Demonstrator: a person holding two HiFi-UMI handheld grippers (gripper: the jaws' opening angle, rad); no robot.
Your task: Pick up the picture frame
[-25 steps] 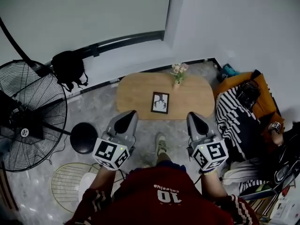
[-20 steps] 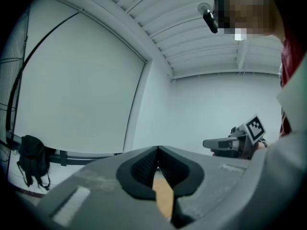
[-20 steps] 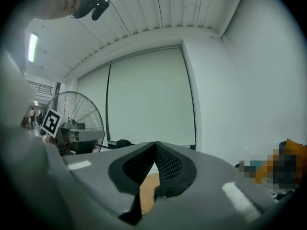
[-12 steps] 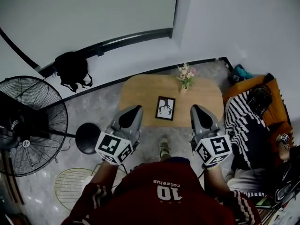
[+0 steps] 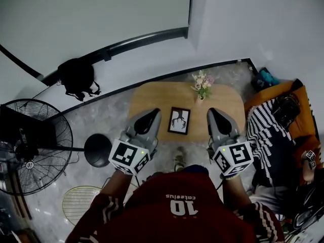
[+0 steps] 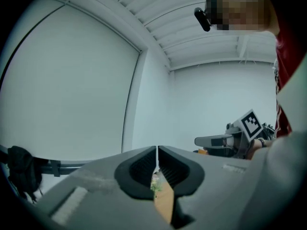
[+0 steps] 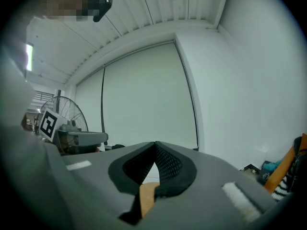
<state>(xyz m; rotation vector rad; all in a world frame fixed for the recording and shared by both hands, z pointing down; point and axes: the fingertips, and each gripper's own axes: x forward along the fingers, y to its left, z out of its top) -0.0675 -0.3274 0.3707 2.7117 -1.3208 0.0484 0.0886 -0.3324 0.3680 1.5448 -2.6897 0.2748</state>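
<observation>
A black picture frame (image 5: 179, 121) with a dark figure on white lies flat on the low wooden table (image 5: 152, 97), near its front edge. My left gripper (image 5: 150, 116) hovers over the table's front left edge, left of the frame, jaws shut and empty. My right gripper (image 5: 214, 113) hangs right of the frame, also shut with nothing in it. In the left gripper view the shut gripper (image 6: 157, 150) points level, with a sliver of table and flowers (image 6: 155, 186) below. The right gripper view shows its shut gripper (image 7: 155, 145) over a strip of table (image 7: 146, 195).
A small vase of flowers (image 5: 202, 85) stands at the table's back, behind the frame. A floor fan (image 5: 31, 146) and its round base (image 5: 97, 149) are at left. A black bag (image 5: 77, 77) lies by the wall. A striped cushion (image 5: 268, 135) and orange seat are at right.
Both grippers and the person have moved forward toward the table; the table and frame now sit closer, and the gripper tips reach the table's front edge on either side of the frame.
</observation>
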